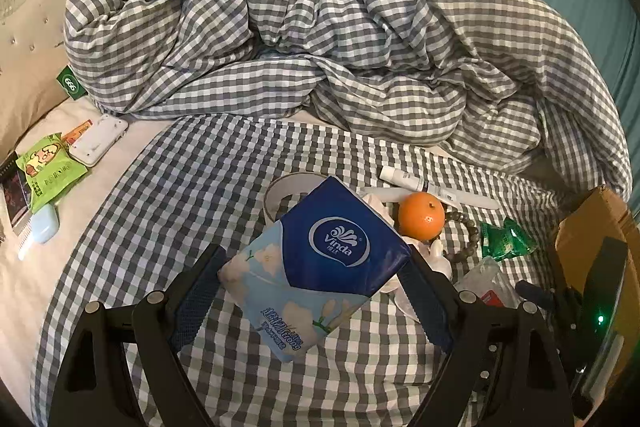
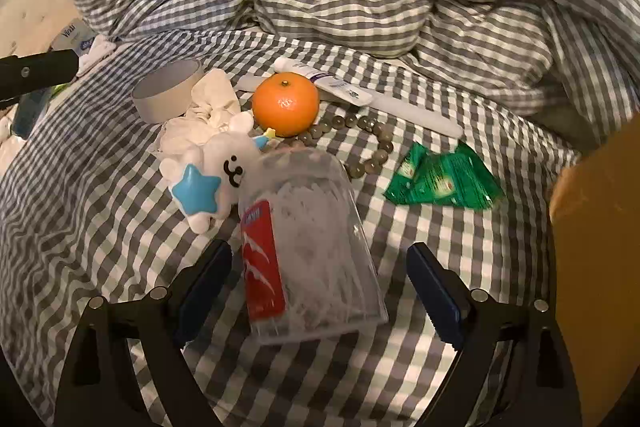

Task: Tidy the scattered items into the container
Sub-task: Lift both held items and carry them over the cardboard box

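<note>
A blue Vinda tissue pack sits tilted between my left gripper's pads, which press on both its sides above the checked sheet. In the right wrist view my right gripper stands open around a clear box of floss picks with a red label; both pads are apart from it and it lies on the sheet. A cardboard box stands at the right edge, a brown blur in the right wrist view. Beyond lie an orange, a white plush toy, a bead bracelet and a green packet.
A bunched checked duvet fills the back of the bed. A tape roll, crumpled tissue and a white tube lie near the orange. At far left are a green snack bag, a white device and a blue comb.
</note>
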Demonstrator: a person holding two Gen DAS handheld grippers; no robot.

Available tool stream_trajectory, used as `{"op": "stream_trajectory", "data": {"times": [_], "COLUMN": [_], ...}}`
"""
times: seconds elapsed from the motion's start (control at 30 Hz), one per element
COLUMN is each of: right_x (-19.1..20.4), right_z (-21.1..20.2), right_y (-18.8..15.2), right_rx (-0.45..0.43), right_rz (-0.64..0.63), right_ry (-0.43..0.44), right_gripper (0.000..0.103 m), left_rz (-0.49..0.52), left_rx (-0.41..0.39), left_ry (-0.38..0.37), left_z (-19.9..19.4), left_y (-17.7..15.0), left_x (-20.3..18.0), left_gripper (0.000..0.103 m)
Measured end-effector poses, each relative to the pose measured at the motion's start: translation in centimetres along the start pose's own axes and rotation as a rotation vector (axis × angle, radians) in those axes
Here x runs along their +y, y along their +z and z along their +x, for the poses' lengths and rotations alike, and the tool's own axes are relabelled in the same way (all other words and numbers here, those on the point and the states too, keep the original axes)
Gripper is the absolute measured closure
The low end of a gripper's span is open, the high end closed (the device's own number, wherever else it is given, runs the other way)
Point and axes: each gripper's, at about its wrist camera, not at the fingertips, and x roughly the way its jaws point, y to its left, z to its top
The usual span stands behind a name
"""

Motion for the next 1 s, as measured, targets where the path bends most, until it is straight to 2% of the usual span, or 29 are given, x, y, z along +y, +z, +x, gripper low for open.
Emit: {"op": "stream_trajectory", "data": {"times": [0.03, 0.07, 0.1, 0.33, 0.53, 1.0], "right_x": [-0.3, -0.6, -0.8, -0.4, -0.6, -1.7], "right_z": [0.0, 0.0, 0.1, -0.8, -2.9, -12.4], "right_y": [0.1, 0.2, 0.2, -0.1, -0.2, -0.3], "right_rx": [0.0, 0.002, 0.015, 0.02, -0.012, -0.169], "right_rz": [0.023, 0.045, 0.067, 0.063, 0.078, 0.103], "right_ry": [0.039, 0.054, 0.056, 0.044, 0.046, 0.03], "right_gripper": [0.015, 0.032, 0.038, 0.038, 0.039, 0.039], "left_rz": [0.0, -0.001, -0.001, 0.008, 0.024, 0.072], "left_rx": [0.0, 0.001, 0.0, -0.011, -0.04, -0.147], "left_ry": [0.001, 0.0, 0.0, 0.004, 0.003, -0.026], "left_z": [-0.1, -0.1, -0.2, -2.3, -5.4, -13.8], "left_y": [0.0, 0.1, 0.1, 0.4, 0.6, 0.9], "left_x": [0.0, 0.1, 0.0, -0.6, -1.6, -5.3], "left_gripper": [0.015, 0.015, 0.015, 0.015, 0.015, 0.015]}}
